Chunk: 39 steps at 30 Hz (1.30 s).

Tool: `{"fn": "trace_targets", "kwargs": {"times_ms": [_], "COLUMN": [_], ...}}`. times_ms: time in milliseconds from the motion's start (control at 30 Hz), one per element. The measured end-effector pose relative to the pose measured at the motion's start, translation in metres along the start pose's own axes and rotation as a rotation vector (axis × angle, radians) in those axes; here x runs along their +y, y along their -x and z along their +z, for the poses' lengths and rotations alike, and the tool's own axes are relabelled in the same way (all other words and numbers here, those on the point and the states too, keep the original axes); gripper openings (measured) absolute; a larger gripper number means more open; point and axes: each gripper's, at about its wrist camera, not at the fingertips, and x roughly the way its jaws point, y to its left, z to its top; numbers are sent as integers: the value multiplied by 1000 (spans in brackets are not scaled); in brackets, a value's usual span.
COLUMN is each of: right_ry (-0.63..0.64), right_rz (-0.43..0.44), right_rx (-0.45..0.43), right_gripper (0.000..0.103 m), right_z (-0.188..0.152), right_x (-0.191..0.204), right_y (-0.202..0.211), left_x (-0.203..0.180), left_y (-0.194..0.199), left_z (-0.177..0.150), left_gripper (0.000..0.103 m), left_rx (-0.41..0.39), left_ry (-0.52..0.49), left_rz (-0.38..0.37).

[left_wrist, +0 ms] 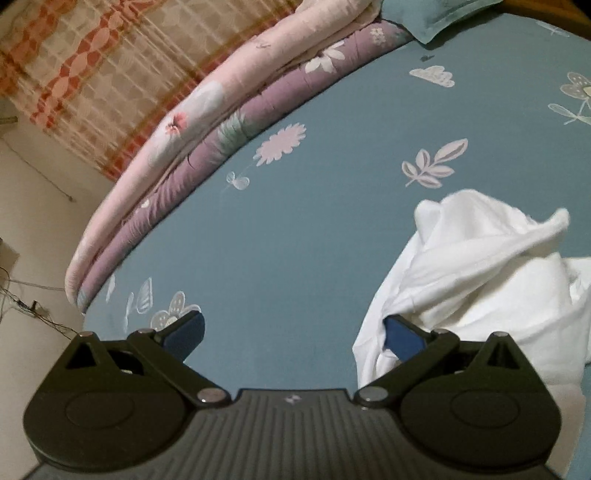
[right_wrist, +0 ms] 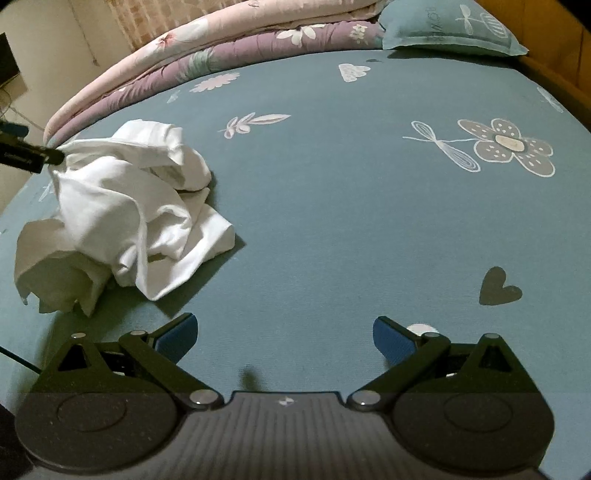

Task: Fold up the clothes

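Right wrist: crumpled white garment (right_wrist: 125,210) beside gaping right gripper (right_wrist: 284,338).

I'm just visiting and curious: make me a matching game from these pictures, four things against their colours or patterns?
Things:
1. garment
2. sheet
3. pillow
4. curtain

Descriptions:
A. orange and cream check
B. plain white, crumpled
C. teal, at the bed's far corner
D. blue-green with flower and heart prints

Pairs: 1-B, 2-D, 3-C, 4-A
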Motion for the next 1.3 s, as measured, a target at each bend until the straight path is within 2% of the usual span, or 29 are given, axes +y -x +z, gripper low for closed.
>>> {"fn": "trace_targets", "kwargs": {"times_ms": [167,367,500,633,767,933,1100,1133,1167,1267,1300], "right_ry": [12,56,81,118,165,199,326,348,370,461,502], "right_rz": [-9,-12,1,19,53,151,249,271,294,330,326], "right_rx": [14,28,38,38,3,-23,-52,-51,-49,-35,-37], "right_gripper": [103,103,103,103,103,103,102,98,89,66,63], "right_z": [2,8,13,18,27,55,80,84,88,98,100], "right_x": [4,13,21,34,47,70,115,125,135,168,179], "right_y": [-4,-8,-13,-17,-13,-15,-20,-22,-24,-34,-37], "left_x": [19,56,66,71,72,59,49,47,46,52,54], "left_y": [-8,-16,-14,-14,-14,-14,-12,-12,-11,-10,-10], "left_z": [-8,-26,-37,-47,-56,-69,-85,-88,-92,-105,-109], "left_gripper": [103,102,102,102,102,102,101,101,101,101,101], "left_rx": [22,49,63,60,54,49,48,47,47,52,54], "left_ry": [32,156,189,232,270,284,285,285,286,302,310], "left_rz": [9,79,83,31,-38,-162,-266,-287,-305,-294,-289]}}
